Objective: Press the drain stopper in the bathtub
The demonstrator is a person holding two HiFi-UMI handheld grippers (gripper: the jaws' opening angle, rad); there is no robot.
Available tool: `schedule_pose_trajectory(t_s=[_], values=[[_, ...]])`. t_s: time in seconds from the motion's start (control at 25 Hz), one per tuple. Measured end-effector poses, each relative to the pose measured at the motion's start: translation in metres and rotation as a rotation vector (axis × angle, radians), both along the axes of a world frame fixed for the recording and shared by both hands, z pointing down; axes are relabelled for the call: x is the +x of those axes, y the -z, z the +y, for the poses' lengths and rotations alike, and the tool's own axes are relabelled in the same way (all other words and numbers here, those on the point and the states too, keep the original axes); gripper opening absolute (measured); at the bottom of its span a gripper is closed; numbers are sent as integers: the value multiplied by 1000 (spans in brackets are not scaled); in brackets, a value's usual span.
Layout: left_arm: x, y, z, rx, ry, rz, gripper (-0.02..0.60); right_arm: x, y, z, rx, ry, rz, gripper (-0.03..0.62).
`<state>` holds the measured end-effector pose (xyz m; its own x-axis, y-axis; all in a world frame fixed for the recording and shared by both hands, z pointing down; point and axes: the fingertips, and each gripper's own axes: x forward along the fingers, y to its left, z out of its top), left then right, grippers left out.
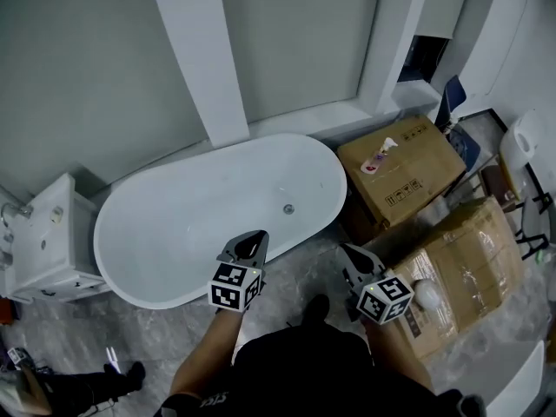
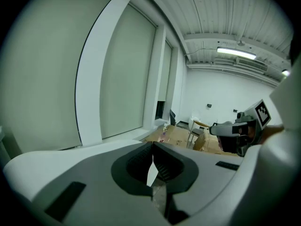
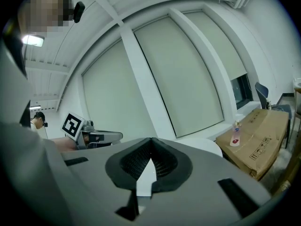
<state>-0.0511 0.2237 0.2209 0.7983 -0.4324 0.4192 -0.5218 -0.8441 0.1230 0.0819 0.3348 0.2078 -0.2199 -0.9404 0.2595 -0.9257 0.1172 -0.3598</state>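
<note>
At the bottom of the head view the person's dark clothing (image 1: 304, 363) fills the near edge, with a bare forearm reaching up to each tool. The left claw (image 1: 254, 237) is held over the near rim of the bathtub (image 1: 165, 298), its tips pointing in toward the basin; its own view shows the two ribbed jaws shut, meeting tip to tip. The right claw (image 1: 349, 252) is just beside it to the right, over the grey marbled floor (image 1: 304, 263) between the tub and a cardboard box wrapped in clear film (image 1: 469, 259); its jaws are likewise pressed together at the tips. Beyond the left claw lies the oval white tub, glossy and dry-looking. The drain stopper (image 1: 288, 208) sits on the tub's floor toward the right end, well apart from both claws: a small round disc, grey and metallic, flat against the white surface. To the tub's left stands a white washstand (image 1: 48, 241). To its right, past the wrapped box, a second cardboard box (image 1: 408, 176) stands close to the tub's far end, with a small bottle (image 1: 380, 157) lying on top. Farthest off, a pale wall rises with a slanted white pillar (image 1: 200, 50) and a white sill (image 1: 304, 118) behind the tub.
</note>
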Motion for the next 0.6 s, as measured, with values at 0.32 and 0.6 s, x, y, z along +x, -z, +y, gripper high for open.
schedule_pose_trajectory(t_s=[0.32,0.6], values=[[108,2,-7,15,-54,-33,18,107,-15,-12,-30,0,-14,14],[117,-7,-22,5,5,-50,18,140,-21,-29,-25,5,-36,14]])
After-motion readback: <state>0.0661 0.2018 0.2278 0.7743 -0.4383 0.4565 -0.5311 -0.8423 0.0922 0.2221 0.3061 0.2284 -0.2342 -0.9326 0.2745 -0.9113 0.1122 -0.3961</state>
